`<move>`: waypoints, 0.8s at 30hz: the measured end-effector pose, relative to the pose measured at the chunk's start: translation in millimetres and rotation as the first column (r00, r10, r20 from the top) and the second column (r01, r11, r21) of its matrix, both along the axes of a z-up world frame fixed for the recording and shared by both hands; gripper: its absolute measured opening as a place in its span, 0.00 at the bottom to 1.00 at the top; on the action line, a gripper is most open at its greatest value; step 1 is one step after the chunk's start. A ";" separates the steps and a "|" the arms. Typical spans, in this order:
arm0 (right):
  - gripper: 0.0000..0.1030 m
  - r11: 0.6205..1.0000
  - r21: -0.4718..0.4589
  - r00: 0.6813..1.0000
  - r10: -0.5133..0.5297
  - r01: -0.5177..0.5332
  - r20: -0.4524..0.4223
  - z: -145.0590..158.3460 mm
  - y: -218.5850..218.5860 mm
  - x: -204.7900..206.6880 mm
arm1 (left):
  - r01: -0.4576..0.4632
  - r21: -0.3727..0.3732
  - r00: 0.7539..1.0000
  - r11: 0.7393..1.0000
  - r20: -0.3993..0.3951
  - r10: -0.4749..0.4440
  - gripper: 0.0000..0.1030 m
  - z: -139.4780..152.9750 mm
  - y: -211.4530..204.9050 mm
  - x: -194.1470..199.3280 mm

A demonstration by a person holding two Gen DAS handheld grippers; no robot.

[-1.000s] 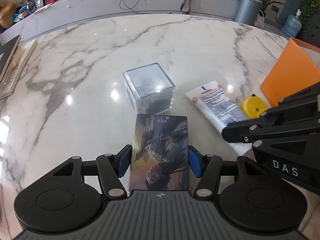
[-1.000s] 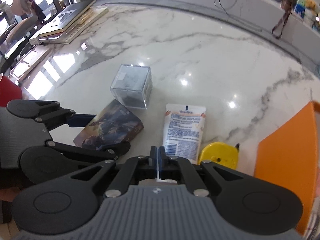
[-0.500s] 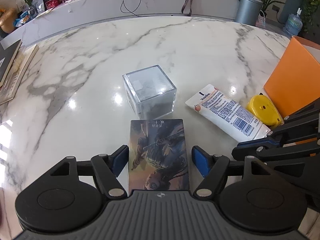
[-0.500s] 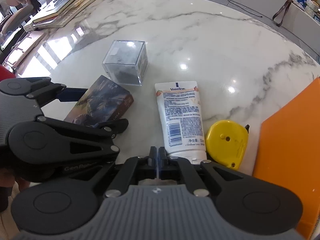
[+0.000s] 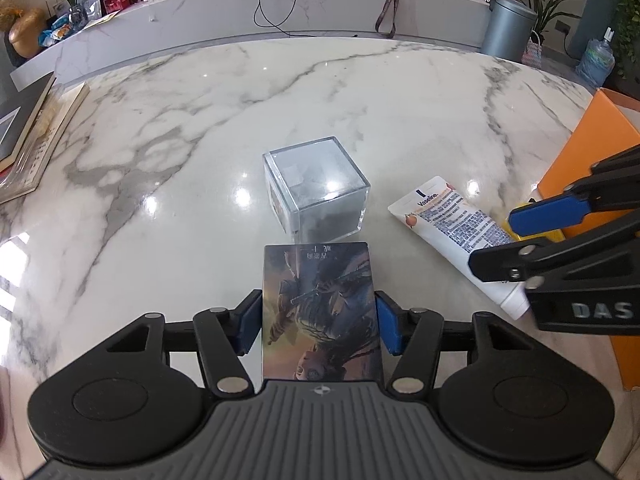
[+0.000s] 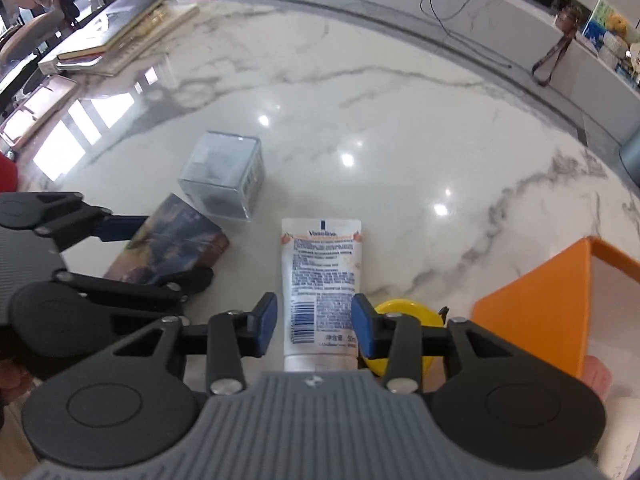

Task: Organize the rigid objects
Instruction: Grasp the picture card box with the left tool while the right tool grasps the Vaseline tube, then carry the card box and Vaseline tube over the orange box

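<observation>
An illustrated card box [image 5: 320, 308] lies flat on the marble table between the fingers of my left gripper [image 5: 319, 322], whose pads touch its long sides; it also shows in the right wrist view [image 6: 172, 244]. A clear cube box [image 5: 316, 188] stands just beyond it. A white Vaseline tube [image 6: 320, 280] lies between the open fingers of my right gripper [image 6: 316, 328], with gaps on both sides. A yellow tape measure [image 6: 404, 312] lies right of the tube.
An orange box [image 6: 536, 304] stands at the right, close to my right gripper. Books [image 5: 28, 136] lie stacked at the table's far left edge. A raised marble counter [image 5: 280, 0] with cables and clutter runs behind the table.
My right gripper has opened from fully shut and moved over the tube's cap end. My left gripper opened briefly, then closed back against the card box.
</observation>
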State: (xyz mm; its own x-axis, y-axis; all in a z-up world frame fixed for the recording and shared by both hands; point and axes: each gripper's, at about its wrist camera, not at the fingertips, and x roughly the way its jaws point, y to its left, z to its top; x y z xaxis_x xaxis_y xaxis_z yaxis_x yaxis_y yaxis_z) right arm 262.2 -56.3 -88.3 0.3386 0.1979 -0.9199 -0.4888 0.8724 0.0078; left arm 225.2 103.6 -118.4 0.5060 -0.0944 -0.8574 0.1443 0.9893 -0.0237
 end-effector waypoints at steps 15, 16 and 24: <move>0.48 0.999 -0.024 0.999 -0.039 0.038 -0.016 -23.5 -1.2 9.3 | -0.009 0.014 1.000 1.000 0.010 0.009 0.71 -0.3 -0.4 0.7; 0.47 0.999 -0.024 0.999 -0.043 0.043 -0.012 -23.7 -1.4 8.4 | -0.010 0.012 1.000 1.000 0.010 0.010 0.71 -0.4 -0.2 0.9; 0.44 0.997 -0.025 0.998 -0.069 0.069 -0.002 -23.1 0.9 2.8 | -0.008 -0.012 1.000 1.000 0.011 0.009 0.63 0.1 2.0 -0.5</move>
